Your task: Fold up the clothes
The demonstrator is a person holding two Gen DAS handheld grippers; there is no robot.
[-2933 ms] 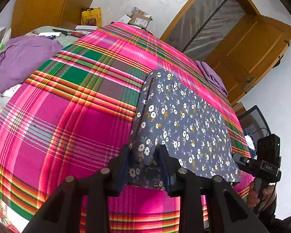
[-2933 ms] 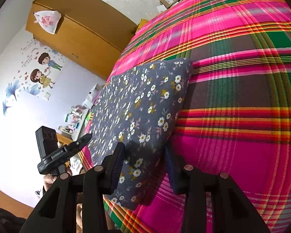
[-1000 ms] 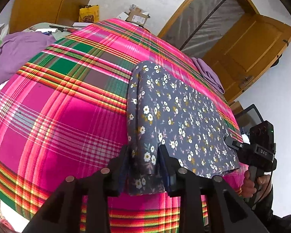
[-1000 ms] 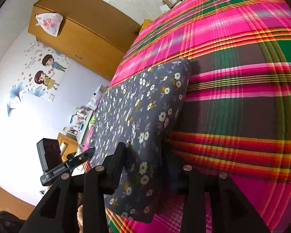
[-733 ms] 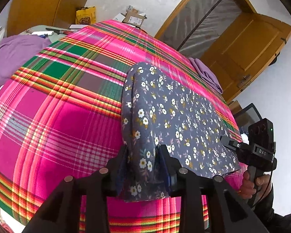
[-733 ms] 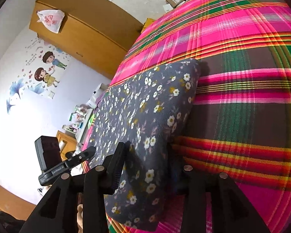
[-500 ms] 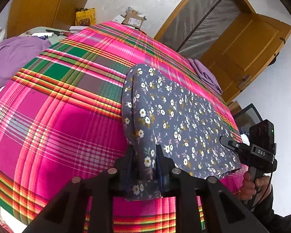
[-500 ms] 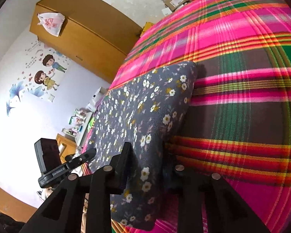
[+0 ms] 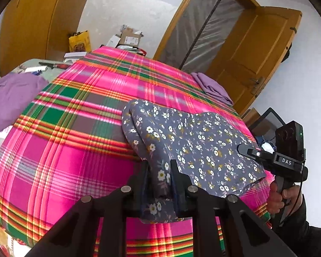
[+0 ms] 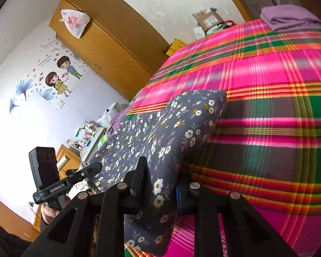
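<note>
A grey-blue floral garment [image 9: 192,141] lies folded on the pink plaid bed cover [image 9: 75,128]. Its near edge is raised off the cover. My left gripper [image 9: 160,171] pinches the near left corner, its jaws closing with the cloth pressed between the pads. In the right wrist view the same garment [image 10: 182,124] runs away from my right gripper [image 10: 162,171], whose jaws are also closing with the near right corner squeezed between them. A hand holds the right gripper's body [image 9: 286,160] at the bed's right edge; the left gripper's body [image 10: 53,184] shows at the lower left.
A folded purple cloth [image 9: 214,87] sits at the bed's far right corner, and a loose purple garment [image 9: 10,94] lies off the left side. Cardboard boxes [image 9: 128,39] stand beyond the far edge. A wooden wardrobe [image 10: 109,42] and a door [image 9: 256,53] flank the bed.
Both grippers narrowed onto the garment's near corners and rose. The near edge has come up off the bed cover and the cloth now bunches between the pads.
</note>
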